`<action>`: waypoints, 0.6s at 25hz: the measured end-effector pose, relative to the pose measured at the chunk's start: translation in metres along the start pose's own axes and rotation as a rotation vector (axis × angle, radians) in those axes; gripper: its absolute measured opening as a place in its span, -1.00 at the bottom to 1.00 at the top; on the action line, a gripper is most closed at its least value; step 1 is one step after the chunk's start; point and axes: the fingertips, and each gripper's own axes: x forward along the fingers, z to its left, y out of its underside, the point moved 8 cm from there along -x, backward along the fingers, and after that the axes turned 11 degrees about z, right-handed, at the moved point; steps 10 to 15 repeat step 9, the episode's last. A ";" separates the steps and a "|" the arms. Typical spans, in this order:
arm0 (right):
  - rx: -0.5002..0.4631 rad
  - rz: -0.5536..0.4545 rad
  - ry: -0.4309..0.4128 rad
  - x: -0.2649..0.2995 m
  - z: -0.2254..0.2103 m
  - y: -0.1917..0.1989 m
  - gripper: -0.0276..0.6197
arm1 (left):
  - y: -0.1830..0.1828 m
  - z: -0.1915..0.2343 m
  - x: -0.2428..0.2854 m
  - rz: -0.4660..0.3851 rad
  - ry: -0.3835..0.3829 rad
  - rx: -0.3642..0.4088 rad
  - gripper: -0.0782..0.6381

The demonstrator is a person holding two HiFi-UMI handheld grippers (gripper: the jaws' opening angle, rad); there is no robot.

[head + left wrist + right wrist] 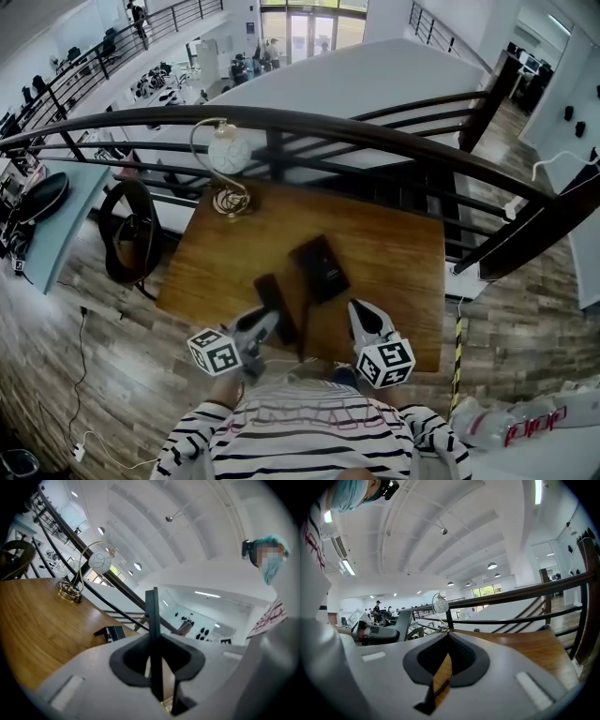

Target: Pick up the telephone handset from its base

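While clamping the left tongs (270, 321) on the handset (277, 302), holding it just left of the base (321, 267); carrying the right tongs (361, 311) pressed together, empty; next, probably raising it clear steadily.

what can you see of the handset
The handset is a long, flat, dark bar, plastic by its look. It is off the base and lies apart from it on its left, over the near part of the wooden table. The left gripper is shut on its near end. In the left gripper view it shows edge-on as a thin dark strip between the jaws. Nothing else visibly touches it.
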 end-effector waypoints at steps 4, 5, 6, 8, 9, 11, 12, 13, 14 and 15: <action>-0.004 0.001 0.002 -0.003 0.000 -0.001 -0.91 | 0.001 -0.004 0.003 0.004 0.005 0.002 -0.58; -0.005 0.000 0.002 -0.003 -0.001 -0.002 -0.91 | 0.001 -0.005 0.003 0.004 0.005 0.002 -0.58; -0.007 -0.001 0.003 -0.004 -0.002 -0.003 -0.91 | 0.001 -0.006 0.005 0.004 0.006 0.002 -0.58; -0.009 -0.004 0.005 -0.006 -0.005 -0.005 -0.91 | 0.001 -0.008 0.007 0.002 0.007 0.002 -0.58; -0.011 -0.005 0.006 -0.007 -0.006 -0.006 -0.91 | 0.001 -0.009 0.008 0.001 0.008 0.002 -0.58; -0.011 -0.005 0.006 -0.007 -0.006 -0.006 -0.91 | 0.001 -0.009 0.008 0.001 0.008 0.002 -0.58; -0.011 -0.005 0.006 -0.007 -0.006 -0.006 -0.91 | 0.001 -0.009 0.008 0.001 0.008 0.002 -0.58; -0.011 -0.005 0.006 -0.007 -0.006 -0.006 -0.91 | 0.001 -0.009 0.008 0.001 0.008 0.002 -0.58; -0.011 -0.005 0.006 -0.007 -0.006 -0.006 -0.91 | 0.001 -0.009 0.008 0.001 0.008 0.002 -0.58; -0.011 -0.005 0.006 -0.007 -0.006 -0.006 -0.91 | 0.001 -0.009 0.008 0.001 0.008 0.002 -0.58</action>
